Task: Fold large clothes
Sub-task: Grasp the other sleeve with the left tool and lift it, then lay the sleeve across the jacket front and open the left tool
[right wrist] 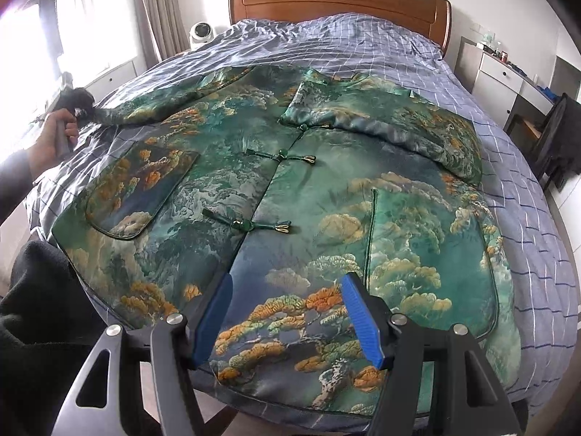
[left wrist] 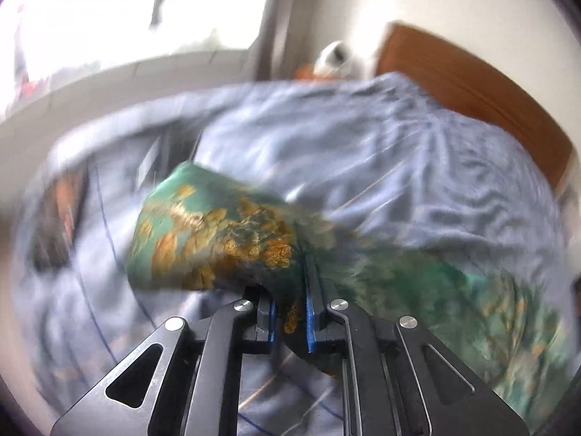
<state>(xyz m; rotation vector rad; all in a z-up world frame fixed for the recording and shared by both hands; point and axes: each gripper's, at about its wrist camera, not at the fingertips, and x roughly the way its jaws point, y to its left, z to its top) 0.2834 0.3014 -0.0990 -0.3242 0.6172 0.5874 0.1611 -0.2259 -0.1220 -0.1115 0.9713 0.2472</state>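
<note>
1. Right wrist view: I am counting one green brocade jacket (right wrist: pixel 290 196) lying front-up across the checked bedspread (right wrist: pixel 381 40), with three knot fasteners down its front; the middle fastener (right wrist: pixel 281 155) is sitting near picture centre. I am seeing two patch pockets, one at 9 o'clock and one at 4 o'clock.

2. I am seeing two sleeves: the right-side sleeve (right wrist: pixel 417 127) is lying folded across the chest toward 1 o'clock, and the left-side sleeve (right wrist: pixel 152 105) is stretching out toward 10 o'clock.

3. Around the bed I am noting one wooden headboard (right wrist: pixel 337 0) at 12 o'clock, a white round device (right wrist: pixel 201 32) at 11 o'clock, white drawers (right wrist: pixel 497 72) at 2 o'clock and a dark chair (right wrist: pixel 559 138) at 3 o'clock. My black-sleeved arm is covering the 8 o'clock corner.

4. The right gripper (right wrist: pixel 296 312) is hanging with its blue pads apart over the jacket's hem at 6 o'clock; the cloth is showing between the pads, and I cannot tell whether they are touching it.

5. My left hand (right wrist: pixel 54 134) is gripping its tool at 9 o'clock, at the outstretched sleeve's end.

6. Left wrist view, heavily blurred: the left gripper (left wrist: pixel 290 312) is clamping down on the sleeve cuff (left wrist: pixel 218 232), its pads together on the fabric, the cuff rising toward 11 o'clock above the bedspread.
</note>
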